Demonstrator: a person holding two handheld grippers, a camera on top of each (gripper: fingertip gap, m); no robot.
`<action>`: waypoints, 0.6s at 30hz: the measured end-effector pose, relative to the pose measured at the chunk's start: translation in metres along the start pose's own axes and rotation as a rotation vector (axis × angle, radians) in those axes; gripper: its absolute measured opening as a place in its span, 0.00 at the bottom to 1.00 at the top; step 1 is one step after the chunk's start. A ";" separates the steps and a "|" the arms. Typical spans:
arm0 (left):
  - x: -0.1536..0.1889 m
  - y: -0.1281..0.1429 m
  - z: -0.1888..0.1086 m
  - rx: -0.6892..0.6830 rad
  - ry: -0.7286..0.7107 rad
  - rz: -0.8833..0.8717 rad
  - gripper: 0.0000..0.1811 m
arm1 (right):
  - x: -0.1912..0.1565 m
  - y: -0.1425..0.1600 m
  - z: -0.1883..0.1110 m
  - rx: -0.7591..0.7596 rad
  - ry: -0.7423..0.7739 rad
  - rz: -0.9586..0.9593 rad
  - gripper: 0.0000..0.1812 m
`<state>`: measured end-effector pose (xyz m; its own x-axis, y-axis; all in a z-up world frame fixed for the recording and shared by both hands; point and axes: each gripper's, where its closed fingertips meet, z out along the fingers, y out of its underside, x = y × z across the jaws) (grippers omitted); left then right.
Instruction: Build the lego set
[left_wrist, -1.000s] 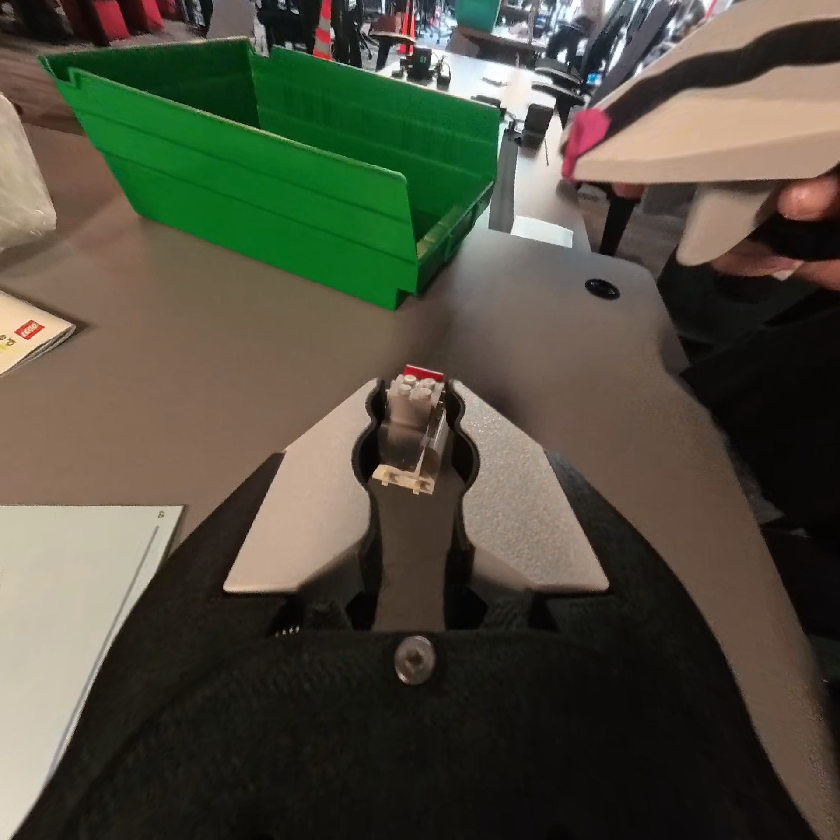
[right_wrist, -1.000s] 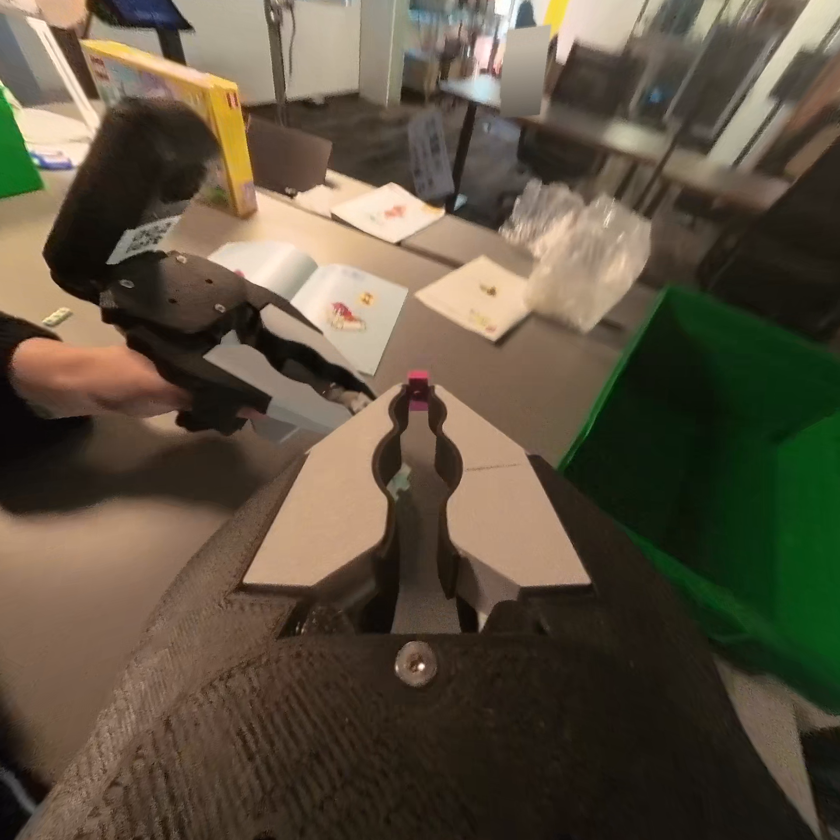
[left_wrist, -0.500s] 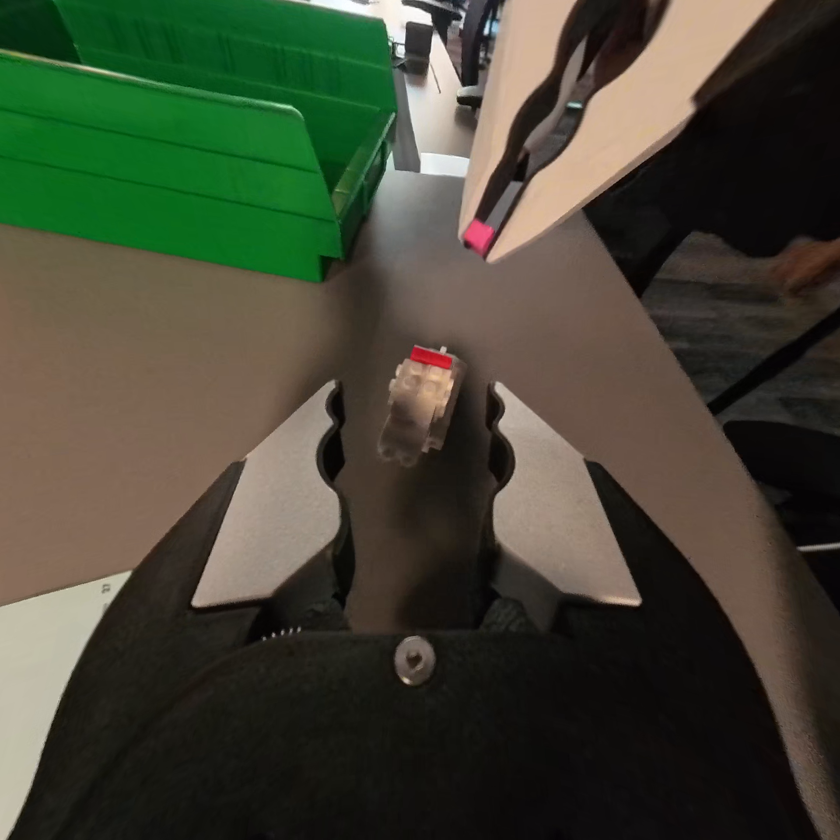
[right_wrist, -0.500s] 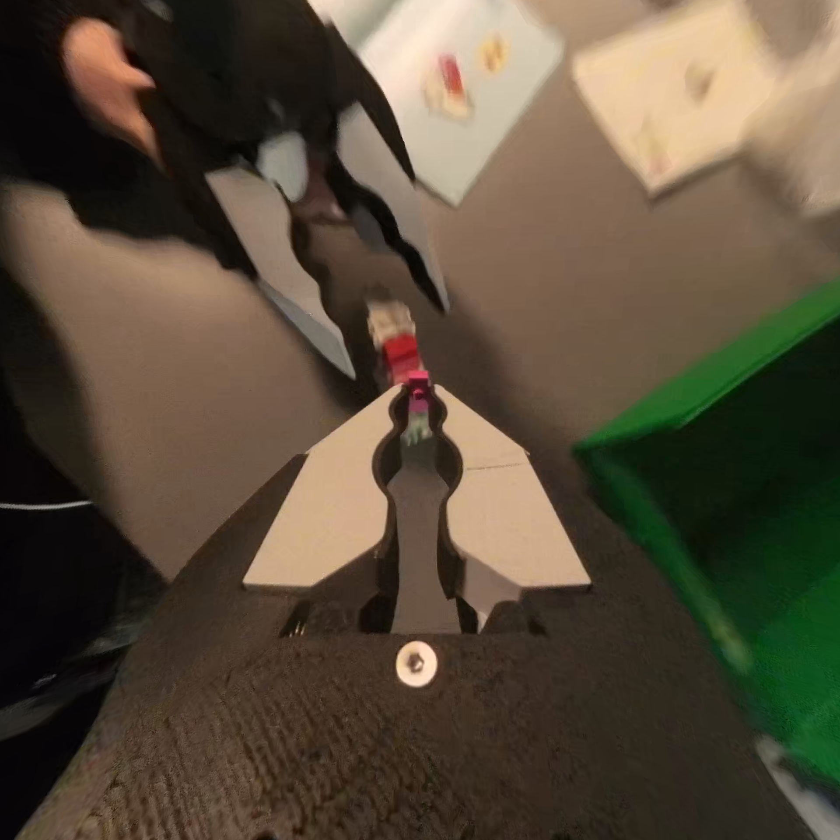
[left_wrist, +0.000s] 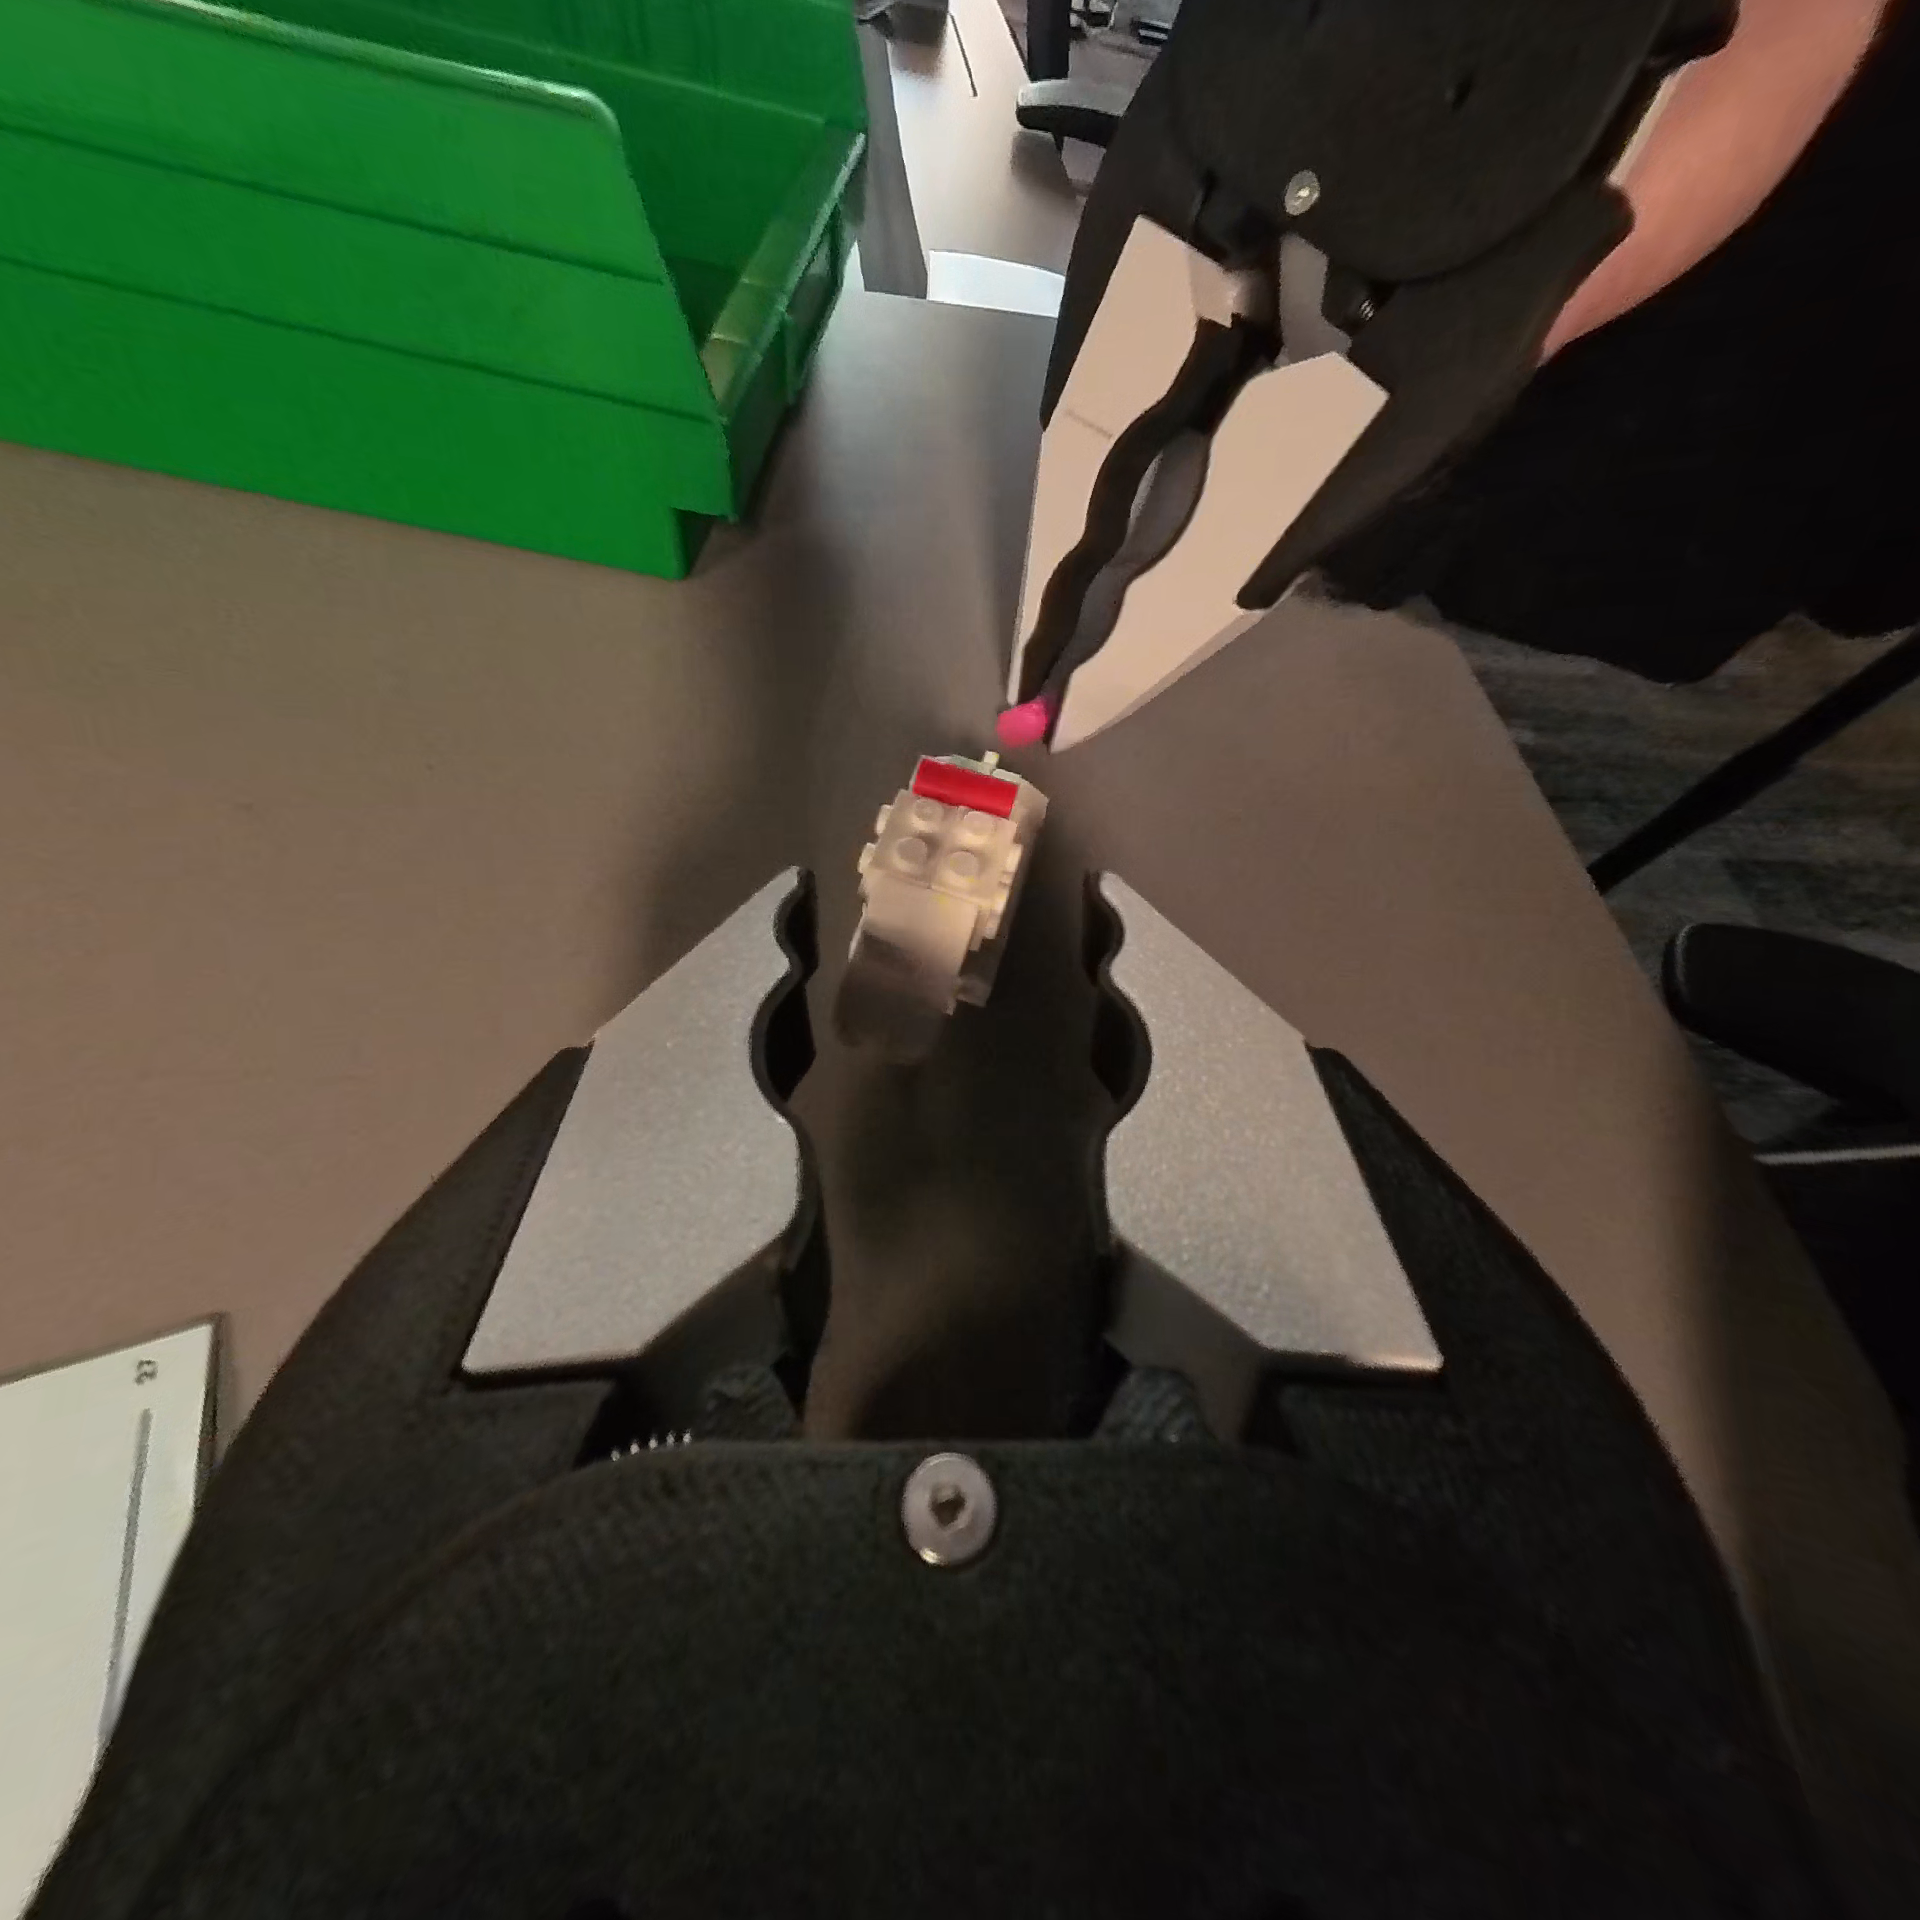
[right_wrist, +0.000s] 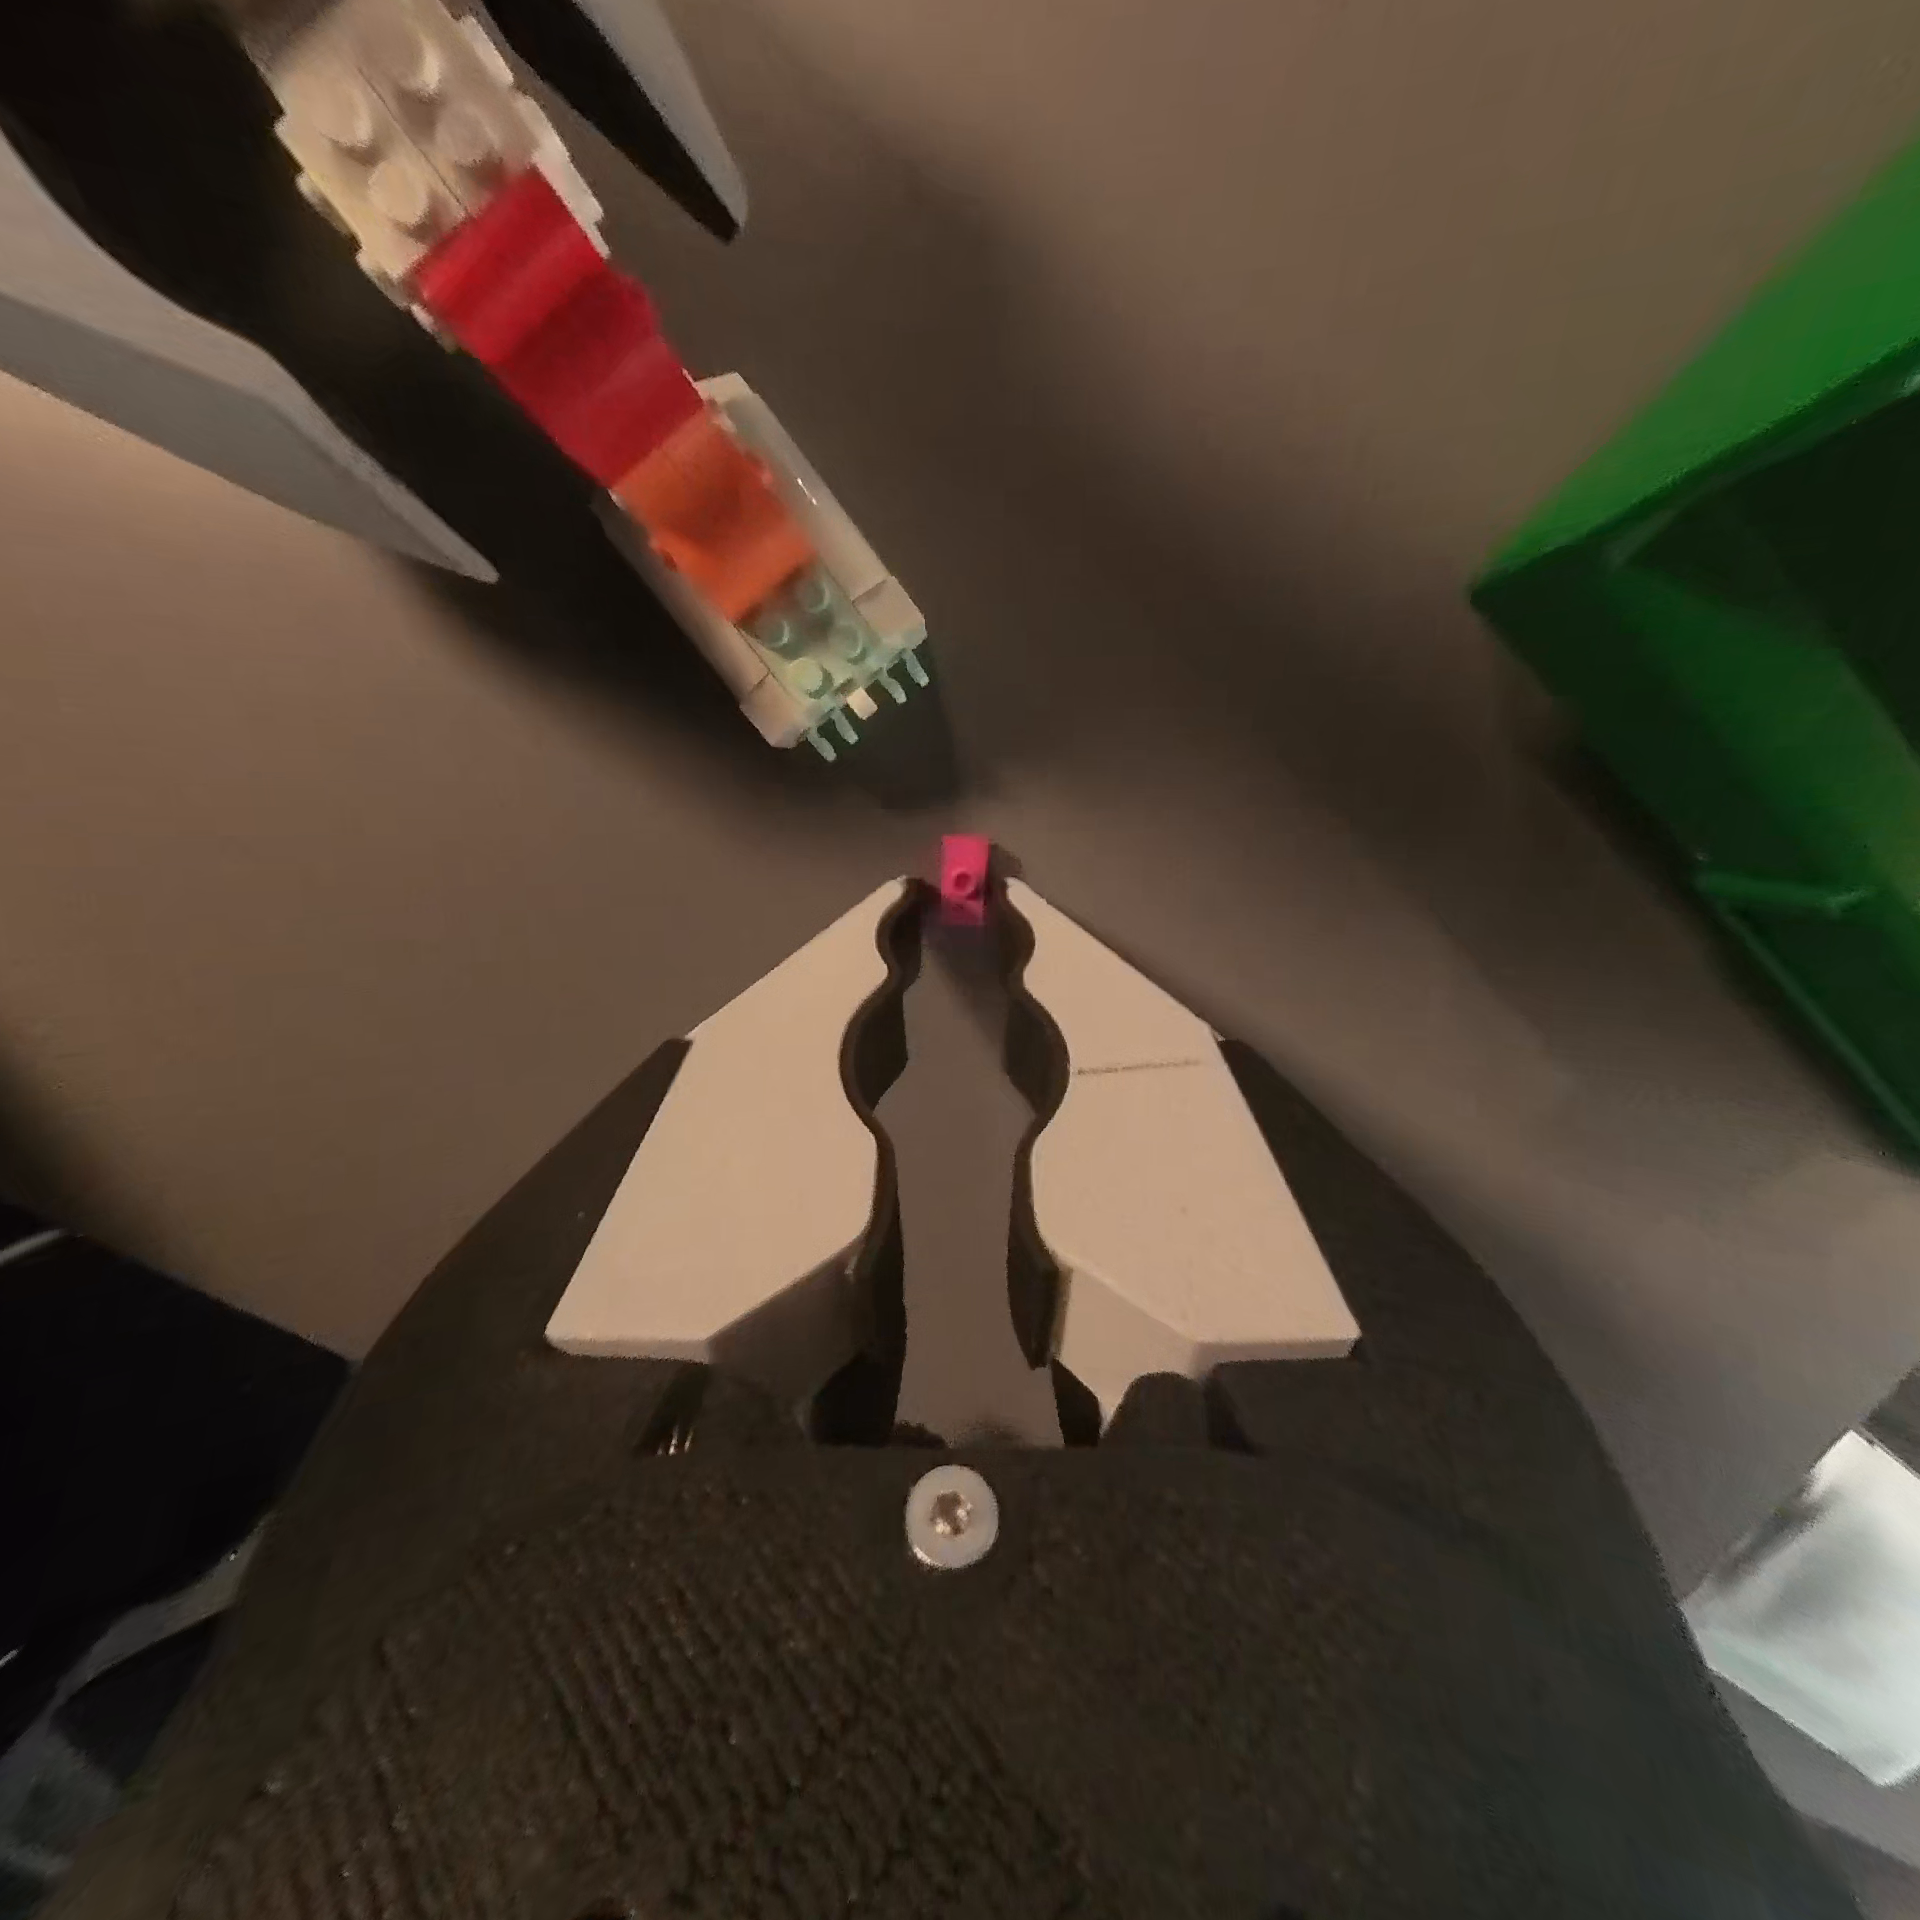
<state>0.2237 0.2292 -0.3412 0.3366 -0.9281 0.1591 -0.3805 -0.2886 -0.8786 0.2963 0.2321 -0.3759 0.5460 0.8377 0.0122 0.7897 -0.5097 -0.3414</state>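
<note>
A long lego assembly (left_wrist: 940, 883), white with red, orange and pale teal parts, rests on the grey table (left_wrist: 364, 779). It also shows in the right wrist view (right_wrist: 665, 457). My left gripper (left_wrist: 945, 899) is open, and its fingers stand either side of the assembly's near end without touching it. My right gripper (right_wrist: 961, 896) is shut on a small pink brick (right_wrist: 961, 883). It holds the brick just short of the assembly's teal end. In the left wrist view the right gripper (left_wrist: 1029, 717) comes down from the upper right with the pink brick (left_wrist: 1018, 724).
A green plastic bin (left_wrist: 364, 312) stands on the table at the back left, and in the right wrist view (right_wrist: 1714, 520) it is on the right. A white instruction sheet (left_wrist: 94, 1507) lies near left. The table edge (left_wrist: 1558, 883) runs along the right. There is about 9 centimeters between the tips of the two grippers.
My left gripper has opened and let go of the assembly, which now rests on the table. My right gripper has swung down with the pink brick to the assembly's far end.
</note>
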 end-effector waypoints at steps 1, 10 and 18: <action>0.000 0.000 0.000 -0.002 0.003 -0.006 0.27 | 0.000 -0.001 0.000 0.007 0.000 -0.001 0.07; 0.001 0.005 0.004 -0.041 -0.004 0.016 0.25 | 0.004 -0.006 -0.017 0.248 0.101 0.029 0.12; 0.005 0.014 0.002 -0.071 -0.040 -0.042 0.27 | 0.003 -0.008 -0.027 0.539 0.124 0.156 0.13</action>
<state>0.2216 0.2212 -0.3535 0.3869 -0.9052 0.1759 -0.4249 -0.3443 -0.8372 0.2992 0.2333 -0.3478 0.6994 0.7144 0.0225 0.4608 -0.4266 -0.7783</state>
